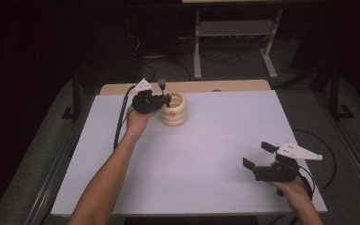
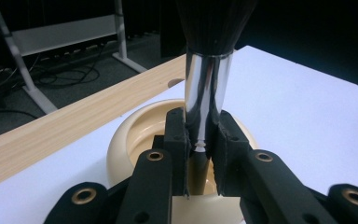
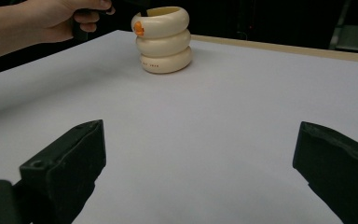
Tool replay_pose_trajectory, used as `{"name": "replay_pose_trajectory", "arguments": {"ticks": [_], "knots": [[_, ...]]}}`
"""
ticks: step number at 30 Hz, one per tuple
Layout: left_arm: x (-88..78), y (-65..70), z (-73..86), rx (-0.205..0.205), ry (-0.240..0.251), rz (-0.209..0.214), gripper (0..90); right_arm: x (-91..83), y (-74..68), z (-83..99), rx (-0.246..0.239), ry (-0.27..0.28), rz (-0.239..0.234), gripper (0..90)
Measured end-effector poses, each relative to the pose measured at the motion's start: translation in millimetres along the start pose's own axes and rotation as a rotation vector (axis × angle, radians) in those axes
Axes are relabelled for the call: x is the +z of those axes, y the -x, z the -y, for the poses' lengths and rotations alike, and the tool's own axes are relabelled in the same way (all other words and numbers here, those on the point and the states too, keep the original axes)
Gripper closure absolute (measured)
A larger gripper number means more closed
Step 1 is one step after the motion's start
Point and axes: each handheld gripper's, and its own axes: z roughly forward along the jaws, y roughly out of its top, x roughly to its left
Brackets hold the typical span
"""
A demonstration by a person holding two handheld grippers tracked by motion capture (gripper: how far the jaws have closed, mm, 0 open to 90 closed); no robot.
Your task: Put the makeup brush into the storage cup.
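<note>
A cream holder (image 1: 175, 112) made of stacked rings, with an orange spot on its side, stands at the table's far left-centre. It also appears as the cream holder (image 3: 163, 39) far off in the right gripper view. My left gripper (image 1: 165, 100) hovers over its mouth, shut on a brush (image 1: 162, 85) held upright. In the left gripper view the pads clamp the brush (image 2: 208, 88) at the base of its shiny silver ferrule, dark bristles on top, handle reaching down into the holder (image 2: 121, 135). My right gripper (image 1: 258, 155) rests open near the front right, nothing between its jaws (image 3: 200, 158).
A white sheet (image 1: 206, 154) covers the table, with a bare wooden strip (image 1: 234, 86) along its far edge. Beyond it the dark floor carries cables and a grey metal frame (image 1: 234, 28). A black cable (image 1: 326, 159) loops off the table's right side.
</note>
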Motion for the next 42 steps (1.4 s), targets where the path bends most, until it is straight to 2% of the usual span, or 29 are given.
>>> {"name": "replay_pose_trajectory", "arguments": {"ticks": [2, 5, 9, 13, 15, 22, 29, 31, 33, 36, 38, 42], "knots": [[0.9, 0.0, 0.2, 0.000, -0.009, -0.002, 66.3, -0.3, 0.0, -0.1, 0.002, 0.001, -0.002, 2.0], [1.8, -0.2, 1.1, 0.027, -0.014, -0.032, 49.4, -0.4, -0.1, -0.1, 0.004, 0.001, -0.003, 2.0], [2.0, 0.0, 0.7, 0.025, -0.008, -0.060, 31.0, -0.4, -0.5, -0.4, 0.006, 0.002, -0.004, 2.0], [0.4, 0.2, -1.1, 0.035, -0.008, -0.072, 22.8, -0.4, -0.6, -0.4, 0.004, 0.003, -0.003, 2.0], [-0.9, -0.3, -2.0, 0.039, -0.005, -0.081, 20.1, -0.4, -0.7, -0.4, 0.004, 0.003, -0.004, 2.0], [-8.4, 0.7, -5.1, 0.013, 0.024, -0.053, 13.8, -0.1, -1.1, -0.4, 0.004, 0.001, -0.004, 2.0], [-16.6, 0.6, -7.7, 0.034, 0.030, -0.056, 13.2, 0.6, -0.9, -0.1, 0.004, 0.002, -0.006, 2.0], [-19.1, 1.2, -7.6, 0.023, 0.035, -0.054, 13.1, 0.6, -0.5, 0.1, 0.004, 0.003, -0.005, 2.0], [-21.8, 0.1, -7.8, 0.039, 0.033, -0.053, 13.1, 0.3, 0.2, 0.6, 0.003, 0.004, -0.003, 2.0], [-25.0, 0.8, -7.9, 0.023, 0.036, -0.049, 12.7, 0.3, 1.3, 1.5, 0.006, 0.003, -0.003, 2.0], [-26.9, -0.4, -8.2, 0.033, 0.034, -0.042, 12.7, 0.0, 2.0, 1.9, 0.008, -0.001, -0.002, 2.0], [-27.8, 1.4, -6.2, 0.024, 0.035, -0.032, 12.7, -0.4, 2.0, 1.8, 0.008, 0.003, -0.001, 2.0]]}}
